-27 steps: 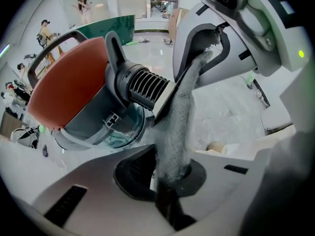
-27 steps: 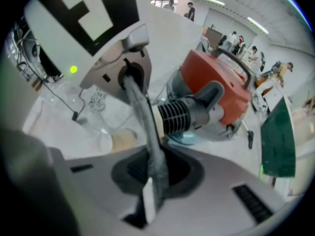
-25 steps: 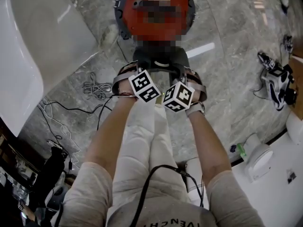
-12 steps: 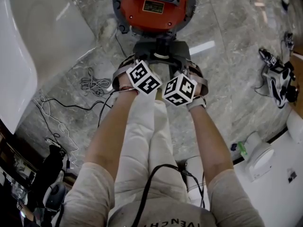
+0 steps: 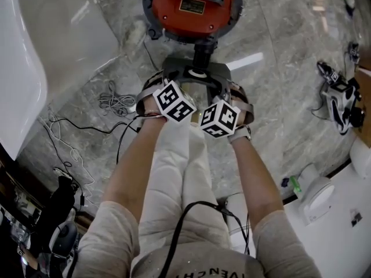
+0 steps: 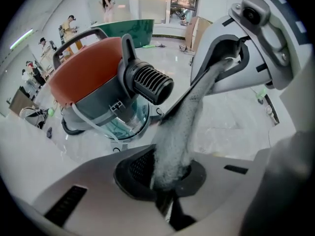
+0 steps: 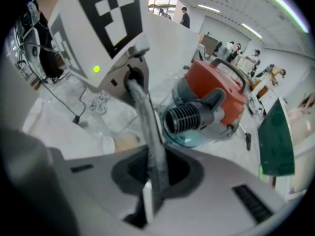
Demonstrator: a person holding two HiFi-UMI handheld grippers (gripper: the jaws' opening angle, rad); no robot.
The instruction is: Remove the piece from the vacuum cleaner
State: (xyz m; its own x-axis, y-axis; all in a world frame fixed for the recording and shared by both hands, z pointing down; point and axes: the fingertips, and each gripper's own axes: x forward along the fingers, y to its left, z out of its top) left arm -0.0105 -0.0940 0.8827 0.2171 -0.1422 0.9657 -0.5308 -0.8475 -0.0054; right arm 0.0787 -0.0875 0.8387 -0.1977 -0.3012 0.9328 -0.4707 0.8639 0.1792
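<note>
L gripper [image 5: 164,88] & R gripper [image 5: 228,95] are both clamped on the grey piece [image 5: 196,74], one per side, holding it above the marble floor [image 5: 278,97]. Piece sits just in front of the red vacuum cleaner [image 5: 191,4] and off it. Its round socket [image 6: 140,173] faces the vac's black ribbed connector [image 6: 152,84], close but w/ a gap btwn them. Loose cables [image 5: 113,104] lie on the floor at left
</note>
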